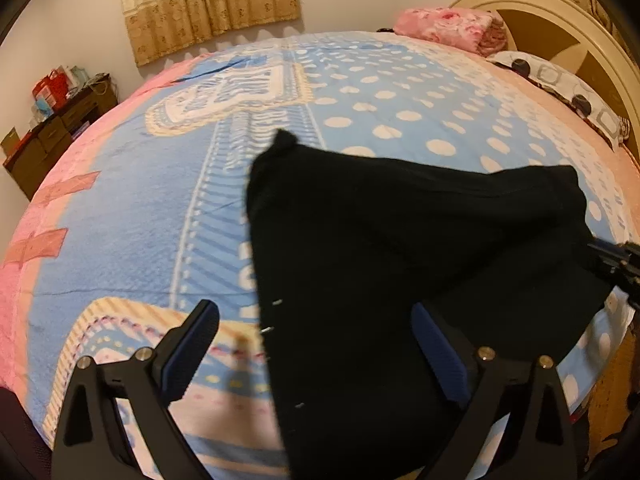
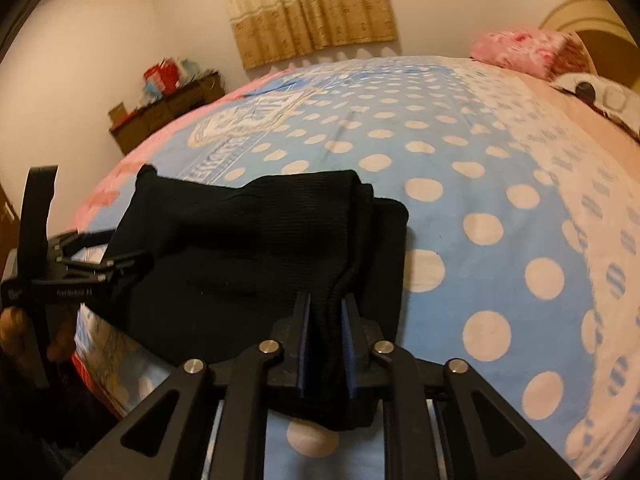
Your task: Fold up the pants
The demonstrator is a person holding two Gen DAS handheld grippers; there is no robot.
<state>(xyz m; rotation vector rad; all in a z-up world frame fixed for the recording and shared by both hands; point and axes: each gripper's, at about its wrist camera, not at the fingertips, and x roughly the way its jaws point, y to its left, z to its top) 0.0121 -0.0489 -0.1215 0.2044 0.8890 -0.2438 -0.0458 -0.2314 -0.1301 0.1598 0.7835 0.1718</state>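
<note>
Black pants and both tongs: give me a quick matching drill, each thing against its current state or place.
1. left tongs
2. right tongs
3. black pants
4. pink pillow

a. at the headboard end of the bed
b. clamped on a bunched fold
c. spread wide, pinching nothing
d. lying partly folded on the dotted blue blanket

Pairs: 1-c, 2-b, 3-d, 4-a
</note>
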